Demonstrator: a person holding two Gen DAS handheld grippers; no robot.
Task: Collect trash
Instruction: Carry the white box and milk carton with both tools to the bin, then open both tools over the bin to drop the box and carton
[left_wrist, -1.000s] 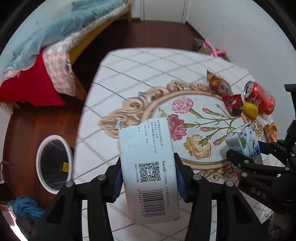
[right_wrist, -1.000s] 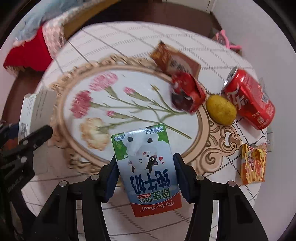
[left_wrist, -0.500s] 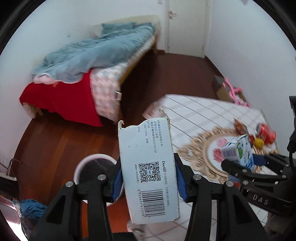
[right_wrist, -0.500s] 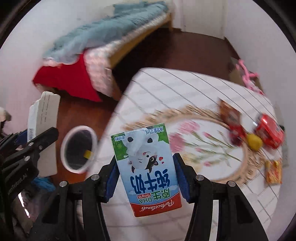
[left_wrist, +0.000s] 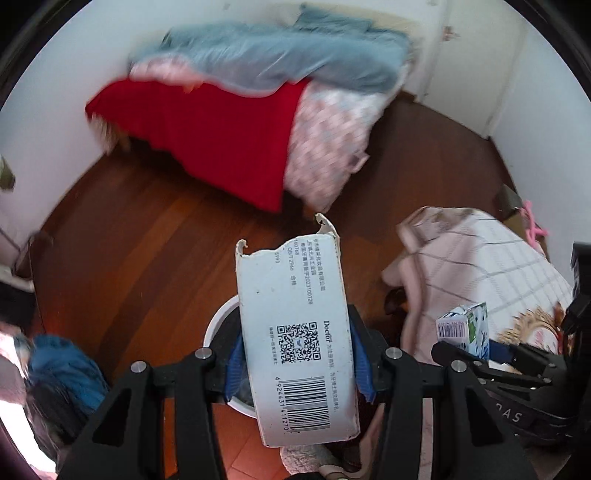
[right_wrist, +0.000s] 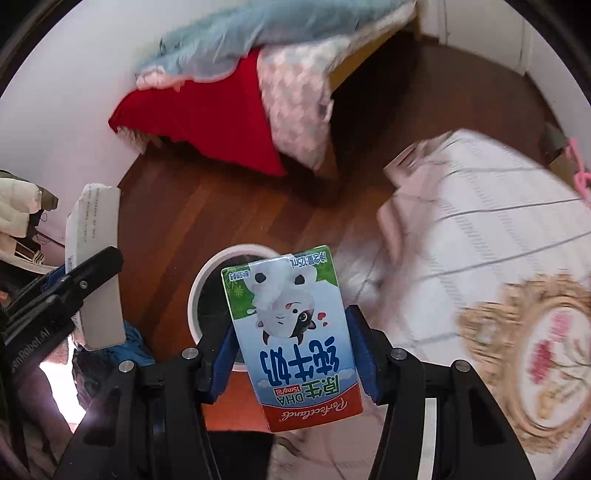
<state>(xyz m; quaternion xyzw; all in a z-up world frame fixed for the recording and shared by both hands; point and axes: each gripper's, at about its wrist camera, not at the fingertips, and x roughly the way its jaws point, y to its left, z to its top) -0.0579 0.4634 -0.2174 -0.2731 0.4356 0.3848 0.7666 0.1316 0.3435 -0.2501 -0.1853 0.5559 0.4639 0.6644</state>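
My left gripper (left_wrist: 295, 363) is shut on a torn white cardboard box (left_wrist: 295, 332) with a barcode and QR code. It holds the box over a white round trash bin (left_wrist: 216, 325) on the wooden floor, which the box mostly hides. My right gripper (right_wrist: 291, 354) is shut on a small milk carton (right_wrist: 291, 332) with a cow picture, held above the same bin (right_wrist: 207, 280). The carton also shows in the left wrist view (left_wrist: 465, 328), and the box in the right wrist view (right_wrist: 96, 258).
A table with a floral checked cloth (right_wrist: 498, 240) stands to the right. A bed with red and blue covers (left_wrist: 240, 122) stands beyond the bin. A blue cloth (left_wrist: 62, 373) lies on the floor at the left.
Both grippers have swung left off the table with their items and now hang over the trash bin. The table's cans and wrappers have left view.
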